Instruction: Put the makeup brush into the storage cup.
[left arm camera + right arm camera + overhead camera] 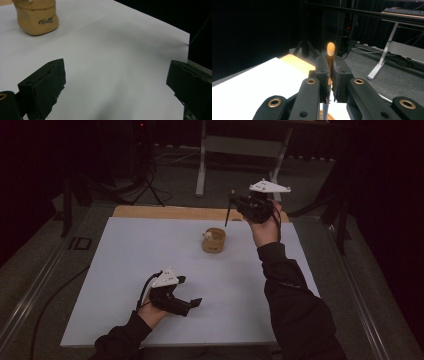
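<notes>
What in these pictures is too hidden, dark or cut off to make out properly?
- Tan cup: its contents are too small in the high view; the top edge of the left gripper view cuts off its rim.
- Stick in the right tool: its lower end is hidden behind the jaws in the right gripper view, and looks thin and dark in the high view.
- Room beyond the table: too dark to read in the high view.

In the left gripper view the tan cup [37, 18] at upper left is cut off by the top edge. In the right gripper view the brush [330, 56] is partly hidden between the jaws, its lower end cut off by the bottom edge. The surroundings in the high view are too dark to tell.
</notes>
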`<state>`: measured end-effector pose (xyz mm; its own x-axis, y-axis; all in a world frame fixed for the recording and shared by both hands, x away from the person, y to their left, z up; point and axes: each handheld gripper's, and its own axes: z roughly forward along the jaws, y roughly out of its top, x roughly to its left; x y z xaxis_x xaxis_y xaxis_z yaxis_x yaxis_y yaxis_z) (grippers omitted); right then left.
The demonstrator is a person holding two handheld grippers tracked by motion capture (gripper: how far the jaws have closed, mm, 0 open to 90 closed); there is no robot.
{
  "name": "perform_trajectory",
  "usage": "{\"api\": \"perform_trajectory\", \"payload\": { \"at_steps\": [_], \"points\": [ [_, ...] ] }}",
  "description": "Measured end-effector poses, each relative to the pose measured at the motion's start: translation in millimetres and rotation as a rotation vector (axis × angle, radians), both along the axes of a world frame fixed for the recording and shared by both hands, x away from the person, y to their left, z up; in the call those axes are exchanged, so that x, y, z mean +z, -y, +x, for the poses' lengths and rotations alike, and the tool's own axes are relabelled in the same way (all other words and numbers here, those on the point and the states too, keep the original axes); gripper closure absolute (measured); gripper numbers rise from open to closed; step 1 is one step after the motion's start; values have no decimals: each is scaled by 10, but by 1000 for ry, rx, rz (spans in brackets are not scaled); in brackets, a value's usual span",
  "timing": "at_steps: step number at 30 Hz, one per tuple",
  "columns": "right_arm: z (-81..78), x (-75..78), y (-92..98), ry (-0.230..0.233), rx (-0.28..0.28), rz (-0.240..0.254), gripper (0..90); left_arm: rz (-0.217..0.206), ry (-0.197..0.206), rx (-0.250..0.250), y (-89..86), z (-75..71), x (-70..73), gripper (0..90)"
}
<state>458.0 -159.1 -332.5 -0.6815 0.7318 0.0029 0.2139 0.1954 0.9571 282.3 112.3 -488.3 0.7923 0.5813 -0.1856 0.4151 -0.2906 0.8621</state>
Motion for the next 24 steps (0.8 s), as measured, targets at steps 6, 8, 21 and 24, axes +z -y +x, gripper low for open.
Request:
{"api": "perform_trajectory", "payload": {
  "at_steps": [6, 8, 21, 24],
  "points": [
    [138, -178, -52, -13, 17, 24, 841, -9, -2, 9, -13, -5, 7, 33],
    [174, -247, -69, -16, 20, 19, 841, -11, -1, 7, -17, -6, 10, 33],
    [357, -643, -191, -101, -16, -11, 839, -9, -2, 1, -20, -12, 3, 32],
    [375, -719, -195, -122, -22, -1, 838, -8, -1, 1, -18, -15, 5, 32]
  ]
}}
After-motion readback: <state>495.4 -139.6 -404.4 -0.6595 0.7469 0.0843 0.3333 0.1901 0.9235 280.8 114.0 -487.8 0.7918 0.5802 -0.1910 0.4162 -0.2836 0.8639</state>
